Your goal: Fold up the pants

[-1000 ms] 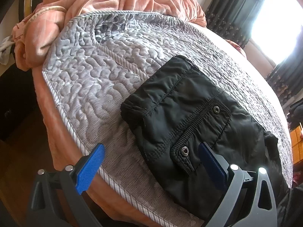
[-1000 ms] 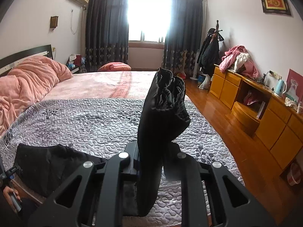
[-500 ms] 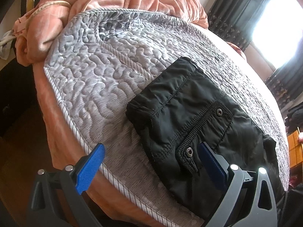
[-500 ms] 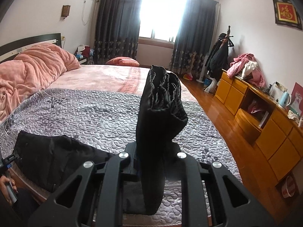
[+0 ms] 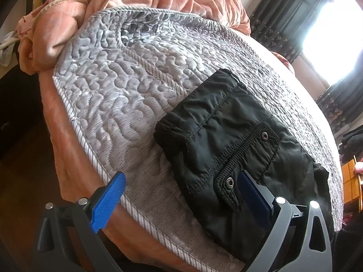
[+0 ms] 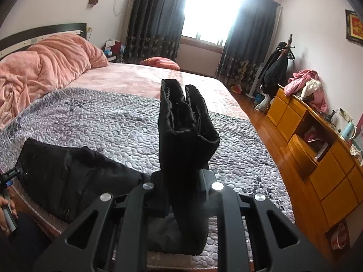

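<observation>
Clamping the black pants (image 6: 186, 136), the right claw (image 6: 181, 188) lifts their legs.

The bed (image 5: 118, 95) is viewed steeply and closely from the left wrist, shallowly across toward the window (image 6: 211, 6) from the right; the pants (image 5: 226, 149) are shared.

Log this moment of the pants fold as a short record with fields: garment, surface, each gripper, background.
garment: black pants, waist end with two snap buttons lying flat on the bed, leg end lifted upright
surface: grey quilted bedspread, pants near its edge
left gripper: open, blue pads wide apart, hovering at the waist end, holding nothing
right gripper: shut on the raised leg end
background: pink blanket bunched at the headboard, yellow wooden dresser along the wall
</observation>
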The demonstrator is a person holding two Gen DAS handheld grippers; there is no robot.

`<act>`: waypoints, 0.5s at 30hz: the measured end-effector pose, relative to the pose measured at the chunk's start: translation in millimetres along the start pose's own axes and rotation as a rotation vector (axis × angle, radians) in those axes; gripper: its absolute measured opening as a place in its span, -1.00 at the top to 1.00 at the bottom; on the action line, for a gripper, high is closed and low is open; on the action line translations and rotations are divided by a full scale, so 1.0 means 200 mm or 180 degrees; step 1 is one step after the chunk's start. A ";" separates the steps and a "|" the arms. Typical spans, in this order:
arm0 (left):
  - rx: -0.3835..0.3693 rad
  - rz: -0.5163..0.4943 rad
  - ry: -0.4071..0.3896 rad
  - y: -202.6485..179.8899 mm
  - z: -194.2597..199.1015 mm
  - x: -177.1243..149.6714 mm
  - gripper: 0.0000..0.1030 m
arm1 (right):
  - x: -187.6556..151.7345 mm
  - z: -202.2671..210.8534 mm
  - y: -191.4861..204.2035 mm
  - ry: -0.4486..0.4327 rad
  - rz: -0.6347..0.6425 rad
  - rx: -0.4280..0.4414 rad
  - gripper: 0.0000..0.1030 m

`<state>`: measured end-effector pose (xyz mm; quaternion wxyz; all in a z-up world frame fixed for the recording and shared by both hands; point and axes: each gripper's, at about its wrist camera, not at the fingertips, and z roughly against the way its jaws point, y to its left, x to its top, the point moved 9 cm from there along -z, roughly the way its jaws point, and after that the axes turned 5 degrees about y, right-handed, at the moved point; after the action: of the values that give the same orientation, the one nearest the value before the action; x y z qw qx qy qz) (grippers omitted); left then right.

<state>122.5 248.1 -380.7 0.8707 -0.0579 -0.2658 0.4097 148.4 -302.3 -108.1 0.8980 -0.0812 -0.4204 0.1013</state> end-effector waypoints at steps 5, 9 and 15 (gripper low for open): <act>-0.0015 0.0013 0.0007 0.01 0.00 0.00 -0.92 | -0.01 -0.03 0.06 0.0061 0.0092 0.0024 0.69; -0.0029 0.0014 0.0012 0.01 -0.01 0.00 -0.92 | -0.02 -0.07 0.13 0.0120 0.0212 0.0013 0.69; -0.0040 0.0027 0.0015 0.01 -0.01 0.00 -0.92 | -0.03 -0.12 0.24 0.0198 0.0458 -0.0105 0.69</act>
<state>122.5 249.6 -382.6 0.8692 -0.0655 -0.2661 0.4116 157.7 -258.3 -139.2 0.8996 -0.1291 -0.3869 0.1561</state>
